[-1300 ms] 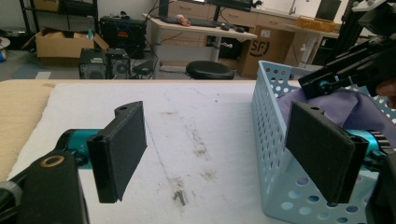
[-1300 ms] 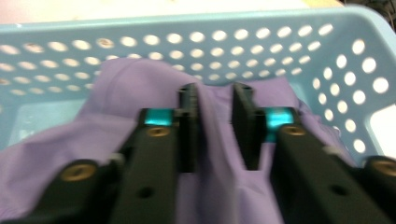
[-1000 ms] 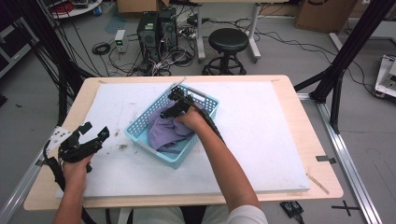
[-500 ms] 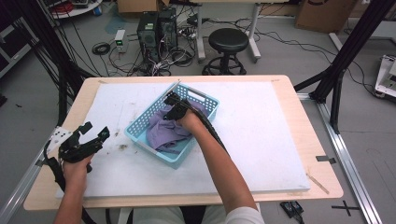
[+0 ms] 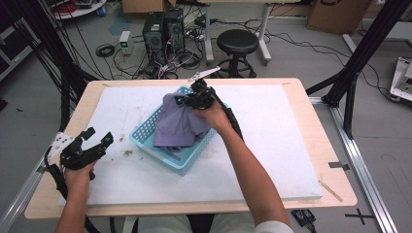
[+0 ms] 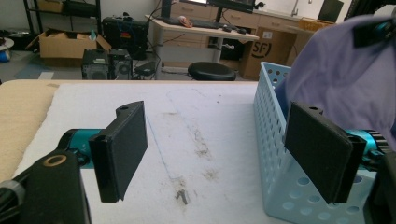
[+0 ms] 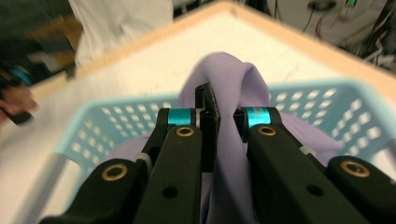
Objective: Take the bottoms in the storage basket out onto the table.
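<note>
1. The right tongs (image 5: 190, 99) are pinched on a fold of the purple cloth (image 5: 177, 127), which hangs into the light blue basket (image 5: 145, 138).
2. The left tongs (image 5: 94, 142) gape wide, holding nothing, at the surface's (image 5: 272, 145) left edge.

The cloth (image 5: 179, 127) looks soft, matt lilac fabric, falling in smooth folds. The basket (image 5: 145, 137) is pale blue perforated plastic with a slight sheen. The table (image 5: 311, 104) shows a light wood edge under a white, matt, stained mat (image 5: 272, 145). The gripper (image 6: 224, 154) pads look black and matt.
</note>
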{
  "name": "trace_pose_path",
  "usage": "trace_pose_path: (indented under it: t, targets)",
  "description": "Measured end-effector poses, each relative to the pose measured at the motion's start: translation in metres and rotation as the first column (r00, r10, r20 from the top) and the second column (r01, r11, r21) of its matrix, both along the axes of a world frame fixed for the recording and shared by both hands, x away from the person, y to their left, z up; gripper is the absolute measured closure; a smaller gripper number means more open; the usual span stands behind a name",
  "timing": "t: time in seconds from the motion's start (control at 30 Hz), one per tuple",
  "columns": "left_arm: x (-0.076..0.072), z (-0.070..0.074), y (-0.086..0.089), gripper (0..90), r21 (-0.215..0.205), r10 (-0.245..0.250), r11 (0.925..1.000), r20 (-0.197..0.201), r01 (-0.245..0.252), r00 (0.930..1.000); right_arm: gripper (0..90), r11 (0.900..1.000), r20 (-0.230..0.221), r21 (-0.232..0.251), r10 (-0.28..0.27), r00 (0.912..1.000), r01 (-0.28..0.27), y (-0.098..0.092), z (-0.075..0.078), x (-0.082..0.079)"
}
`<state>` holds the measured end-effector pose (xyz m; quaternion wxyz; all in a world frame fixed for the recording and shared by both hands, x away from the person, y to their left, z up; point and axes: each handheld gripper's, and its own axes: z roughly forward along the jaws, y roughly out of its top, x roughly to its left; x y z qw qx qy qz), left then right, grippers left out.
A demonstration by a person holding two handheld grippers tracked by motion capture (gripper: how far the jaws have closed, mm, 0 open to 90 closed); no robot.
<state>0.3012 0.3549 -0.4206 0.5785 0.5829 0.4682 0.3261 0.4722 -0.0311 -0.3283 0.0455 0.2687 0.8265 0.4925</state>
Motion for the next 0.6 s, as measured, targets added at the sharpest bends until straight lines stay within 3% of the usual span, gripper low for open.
trace_pose_path:
  t: [0.1, 0.2, 0.33, 0.4, 0.6]
  targets:
    - [0.001, 0.0, 0.0, 21.7, 0.0, -0.001, 1.0, -0.002, 0.001, 1.0, 88.8, 1.0, 0.022, 0.007, -0.003, 0.9998, 0.002, -0.009, 0.009, -0.002]
    - [0.001, -0.001, 0.0, 21.7, -0.003, -0.001, 1.0, -0.001, 0.001, 1.0, 88.8, 0.997, 0.046, 0.071, -0.019, 0.9988, 0.015, -0.028, 0.024, -0.005]
    - [0.002, -0.001, 0.0, 21.7, -0.003, -0.003, 1.0, -0.001, 0.003, 1.0, 88.9, 0.995, 0.055, 0.096, -0.024, 0.9982, 0.018, -0.039, 0.031, -0.008]
    - [0.002, -0.001, 0.0, 21.7, -0.004, -0.003, 1.0, 0.0, 0.003, 1.0, 88.9, 0.995, 0.066, 0.097, -0.021, 0.9976, 0.015, -0.043, 0.036, -0.01]
    - [-0.001, 0.0, 0.0, 21.7, -0.009, -0.001, 1.0, 0.004, 0.001, 1.0, 88.8, 0.999, 0.129, 0.033, 0.002, 0.9916, -0.007, -0.041, 0.066, -0.021]
